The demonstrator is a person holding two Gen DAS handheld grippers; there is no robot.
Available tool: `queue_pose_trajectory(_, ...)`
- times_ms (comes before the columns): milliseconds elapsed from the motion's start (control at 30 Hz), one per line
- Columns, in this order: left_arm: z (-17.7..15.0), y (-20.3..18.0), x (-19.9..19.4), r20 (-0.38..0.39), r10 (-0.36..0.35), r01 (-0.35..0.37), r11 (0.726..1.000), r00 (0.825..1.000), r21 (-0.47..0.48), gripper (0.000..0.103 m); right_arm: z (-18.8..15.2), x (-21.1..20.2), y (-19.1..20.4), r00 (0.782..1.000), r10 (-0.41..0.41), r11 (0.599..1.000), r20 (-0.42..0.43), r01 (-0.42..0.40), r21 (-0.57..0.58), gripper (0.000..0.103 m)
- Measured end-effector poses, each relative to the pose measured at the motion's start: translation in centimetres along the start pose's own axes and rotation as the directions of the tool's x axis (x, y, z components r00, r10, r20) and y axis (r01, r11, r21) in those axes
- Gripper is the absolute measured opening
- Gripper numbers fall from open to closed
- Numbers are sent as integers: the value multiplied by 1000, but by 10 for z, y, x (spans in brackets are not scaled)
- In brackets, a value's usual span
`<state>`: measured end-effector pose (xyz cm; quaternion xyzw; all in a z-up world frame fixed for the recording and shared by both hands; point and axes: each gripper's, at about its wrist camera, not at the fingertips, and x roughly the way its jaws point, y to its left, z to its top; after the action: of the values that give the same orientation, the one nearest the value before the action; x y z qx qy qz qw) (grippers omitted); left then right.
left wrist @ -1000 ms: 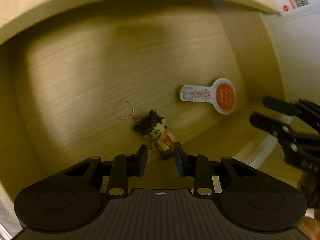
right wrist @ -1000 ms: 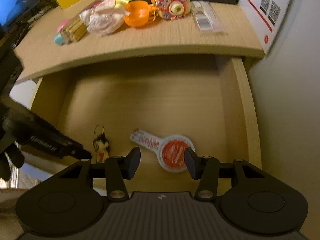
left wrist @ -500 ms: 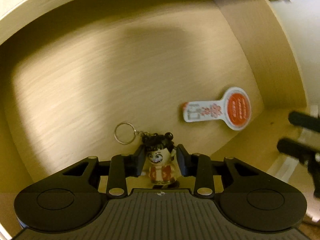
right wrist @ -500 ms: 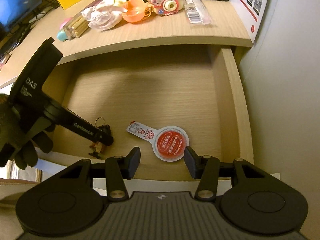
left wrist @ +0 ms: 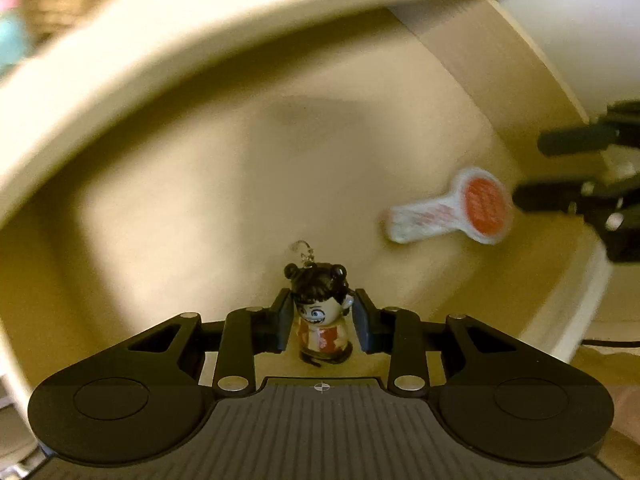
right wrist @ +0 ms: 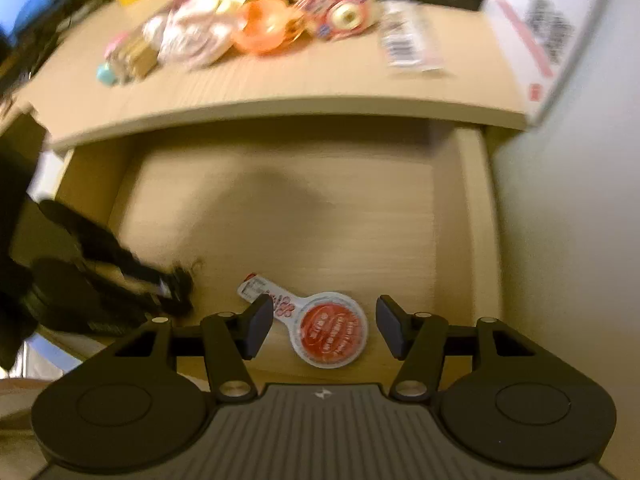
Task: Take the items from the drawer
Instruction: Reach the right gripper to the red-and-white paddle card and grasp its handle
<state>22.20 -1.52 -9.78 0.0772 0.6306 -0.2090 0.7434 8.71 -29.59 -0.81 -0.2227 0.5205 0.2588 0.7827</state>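
- The left gripper [left wrist: 321, 322] pointed down into the open drawer [left wrist: 192, 184], its two fingers [left wrist: 280, 324] flanking a small doll keychain [left wrist: 322, 320] with black hair buns and an orange-red outfit.
- The pads stood just beside the figure's body on either side; whether they pressed on it I could not tell, as narrow gaps seemed to show, so the grip was uncertain.
- The left jaws had just been opening and then easing back slightly, with the doll between them.
- The doll stood upright on the drawer floor near the front wall, its metal ring [left wrist: 301, 249] blurred behind its head.
- The right gripper [right wrist: 322, 330] hovered over a white paddle-shaped tag with a red round label [right wrist: 326, 330], which lay flat on the drawer floor close to the front edge.
- Its jaws had just been opening; they stood wide, apart from the tag, grasping nothing.
- In the left wrist view, the same tag [left wrist: 460, 212] lay well to the right of the doll, with the right gripper's black fingers [left wrist: 560, 196] near its round end.
- On the desktop [right wrist: 280, 84] above the drawer sat an orange cup [right wrist: 262, 32], a toy camera [right wrist: 340, 12], a pinkish bundle [right wrist: 192, 38] and a barcoded packet [right wrist: 408, 42], all blurred.
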Motion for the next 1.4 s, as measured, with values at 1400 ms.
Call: queue_pose_trajectory(1400,-41,55,-55,185,30,24,958,982,-285,36,77,94,54,973,-114,919,-200,27,-393,63)
